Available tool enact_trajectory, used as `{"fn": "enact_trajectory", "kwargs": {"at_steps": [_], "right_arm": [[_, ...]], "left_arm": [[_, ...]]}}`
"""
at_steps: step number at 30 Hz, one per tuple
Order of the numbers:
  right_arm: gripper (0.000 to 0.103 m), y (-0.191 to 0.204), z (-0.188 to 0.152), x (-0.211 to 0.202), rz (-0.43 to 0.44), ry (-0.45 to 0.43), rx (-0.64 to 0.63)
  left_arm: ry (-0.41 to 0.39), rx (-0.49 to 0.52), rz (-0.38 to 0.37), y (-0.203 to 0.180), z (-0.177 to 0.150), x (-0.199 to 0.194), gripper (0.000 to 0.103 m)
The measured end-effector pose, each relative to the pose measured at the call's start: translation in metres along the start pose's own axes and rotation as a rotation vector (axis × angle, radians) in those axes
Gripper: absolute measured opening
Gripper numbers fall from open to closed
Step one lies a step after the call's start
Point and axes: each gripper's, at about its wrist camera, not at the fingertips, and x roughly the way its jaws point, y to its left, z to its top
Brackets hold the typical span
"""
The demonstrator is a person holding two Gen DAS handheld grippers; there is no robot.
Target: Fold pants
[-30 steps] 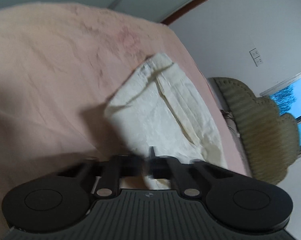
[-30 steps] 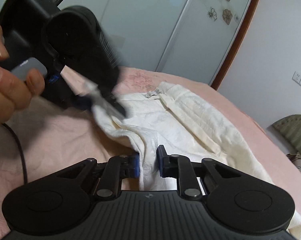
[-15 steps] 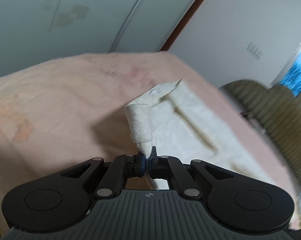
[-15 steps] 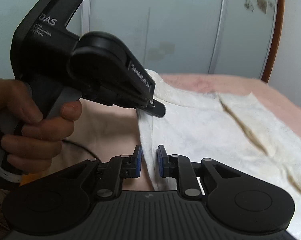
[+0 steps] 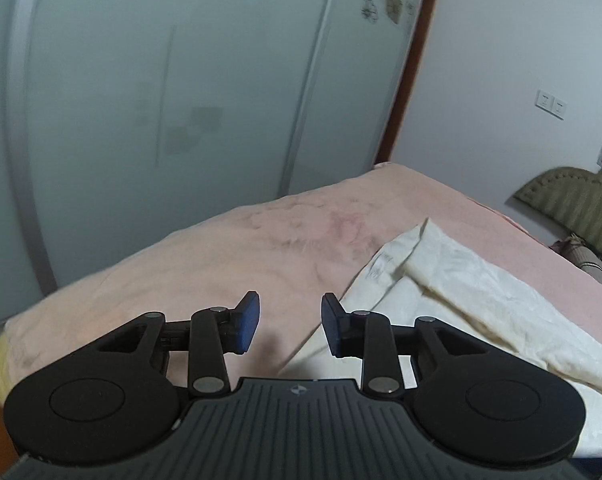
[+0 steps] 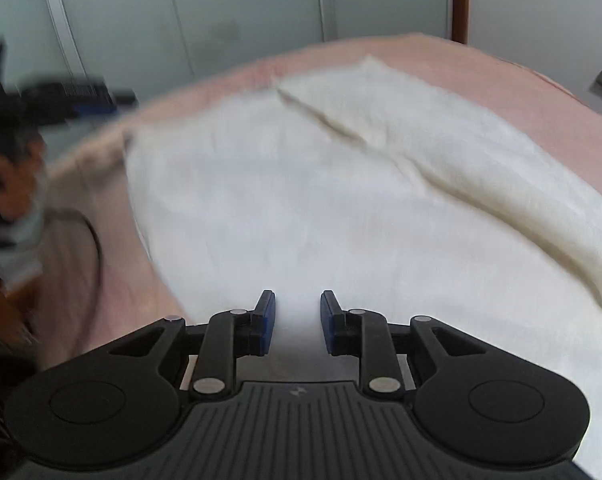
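The cream-white pants (image 6: 341, 208) lie flat on the pink bed, one layer folded over the other with a long seam ridge running diagonally. In the left wrist view the pants (image 5: 481, 304) lie to the right. My left gripper (image 5: 289, 326) is open and empty, above the pants' left edge. My right gripper (image 6: 297, 322) is open and empty, just above the near part of the pants. The left gripper and the hand holding it show blurred at the far left of the right wrist view (image 6: 61, 100).
The pink bedspread (image 5: 241, 248) covers the bed, its edge at the left. Frosted sliding wardrobe doors (image 5: 161, 100) stand behind the bed. A padded olive headboard (image 5: 573, 196) is at the right, by a white wall with a switch.
Both grippers have opened and let go of the pants' edge. The lifted layer now lies flat on the bed. The left gripper has moved away to the left.
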Motion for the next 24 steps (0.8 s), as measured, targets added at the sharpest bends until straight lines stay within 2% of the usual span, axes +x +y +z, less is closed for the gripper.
{"fn": "enact_trajectory", "kwargs": {"at_steps": [2, 5, 6, 7, 10, 13, 17, 21, 23, 24], "right_arm": [[0.026, -0.011, 0.026, -0.012, -0.073, -0.092, -0.035], [0.047, -0.048, 0.075, -0.003, -0.167, -0.173, -0.060], [0.051, -0.062, 0.089, 0.006, -0.202, -0.177, -0.060], [0.051, -0.077, 0.104, 0.020, -0.247, -0.167, -0.064], [0.051, -0.121, 0.124, 0.062, -0.328, -0.085, -0.053], [0.051, -0.151, 0.127, 0.096, -0.284, -0.035, 0.004], [0.051, -0.173, 0.139, 0.137, -0.196, -0.011, 0.036], [0.051, -0.190, 0.154, 0.168, -0.075, 0.009, 0.117], [0.038, -0.192, 0.157, 0.175, -0.031, 0.020, 0.136], [0.024, -0.189, 0.159, 0.175, -0.008, 0.018, 0.119]], "left_arm": [[0.040, 0.007, -0.036, -0.011, 0.008, 0.012, 0.040], [0.115, 0.032, -0.123, -0.029, 0.016, 0.032, 0.047], [0.125, 0.044, -0.139, -0.036, 0.018, 0.036, 0.051], [0.130, 0.059, -0.150, -0.043, 0.018, 0.039, 0.055], [0.142, 0.114, -0.172, -0.065, 0.012, 0.048, 0.061], [0.149, 0.174, -0.195, -0.083, 0.013, 0.059, 0.064], [0.162, 0.223, -0.213, -0.106, 0.023, 0.081, 0.066], [0.151, 0.248, -0.215, -0.131, 0.033, 0.109, 0.070], [0.138, 0.262, -0.206, -0.145, 0.037, 0.121, 0.071], [0.138, 0.261, -0.204, -0.150, 0.039, 0.127, 0.071]]}}
